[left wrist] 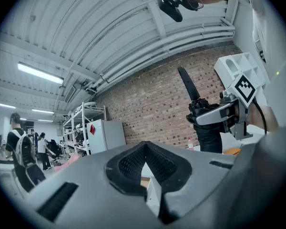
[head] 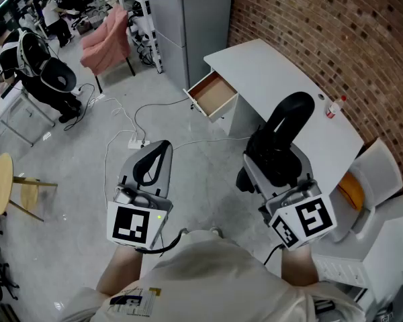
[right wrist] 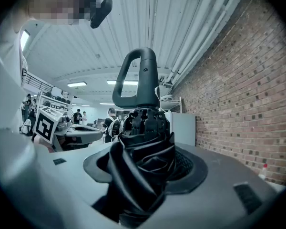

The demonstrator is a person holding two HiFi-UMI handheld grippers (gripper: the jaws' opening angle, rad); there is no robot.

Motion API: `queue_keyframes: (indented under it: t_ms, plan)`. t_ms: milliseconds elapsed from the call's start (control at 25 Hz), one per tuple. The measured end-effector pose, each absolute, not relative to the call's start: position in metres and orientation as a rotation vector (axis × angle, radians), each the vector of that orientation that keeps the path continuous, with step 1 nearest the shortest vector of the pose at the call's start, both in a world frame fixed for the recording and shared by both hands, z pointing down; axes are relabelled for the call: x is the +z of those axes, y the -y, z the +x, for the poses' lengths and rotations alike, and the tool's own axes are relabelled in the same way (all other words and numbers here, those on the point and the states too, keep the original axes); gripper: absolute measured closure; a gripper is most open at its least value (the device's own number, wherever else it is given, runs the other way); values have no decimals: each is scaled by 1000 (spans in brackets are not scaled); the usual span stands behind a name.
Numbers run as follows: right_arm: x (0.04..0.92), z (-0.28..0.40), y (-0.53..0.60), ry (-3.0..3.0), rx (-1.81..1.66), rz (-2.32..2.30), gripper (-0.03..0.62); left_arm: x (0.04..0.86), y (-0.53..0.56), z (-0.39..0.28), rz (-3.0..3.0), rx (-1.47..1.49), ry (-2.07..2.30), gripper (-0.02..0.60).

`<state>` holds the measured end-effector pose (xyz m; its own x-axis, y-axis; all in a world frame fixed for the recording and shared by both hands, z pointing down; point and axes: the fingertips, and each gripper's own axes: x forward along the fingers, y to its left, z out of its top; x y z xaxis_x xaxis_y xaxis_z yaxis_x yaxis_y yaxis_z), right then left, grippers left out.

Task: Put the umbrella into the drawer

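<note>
A black folded umbrella [head: 289,116] stands between the jaws of my right gripper [head: 277,158], which is shut on its bunched fabric. Its loop handle [right wrist: 136,78] points away from me, above the crumpled canopy [right wrist: 140,147]. The white desk [head: 282,79] stands ahead by the brick wall, and its wooden drawer [head: 213,94] is pulled open toward the left. My left gripper [head: 156,151] hovers over the floor left of the umbrella, its tips together with nothing between them. In the left gripper view the closed jaws [left wrist: 145,147] point at the desk, and the umbrella [left wrist: 188,87] shows at right.
A small bottle with a red cap [head: 332,107] stands on the desk. A white chair with an orange object [head: 352,190] is at right. Cables and a power strip [head: 136,143] lie on the floor; a pink chair [head: 107,35], a yellow stool [head: 1,183] and people are farther left.
</note>
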<state>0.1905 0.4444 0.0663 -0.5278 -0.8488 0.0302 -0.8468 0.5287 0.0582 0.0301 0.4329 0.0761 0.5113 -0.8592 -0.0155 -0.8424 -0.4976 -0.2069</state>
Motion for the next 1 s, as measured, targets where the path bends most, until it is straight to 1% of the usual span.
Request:
queue_keyframes:
  t_ms: [360, 760, 1000]
  plan:
    - [70, 217, -433, 2705, -4, 1496, 327, 71, -429, 59, -2561, -126, -1450, 574]
    - [85, 253, -420, 2697, -5, 1458, 327, 87, -418, 94, -2566, -160, -1491, 574]
    - [96, 259, -417, 2688, 13, 1454, 327, 95, -421, 99, -2562, -181, -1496, 574]
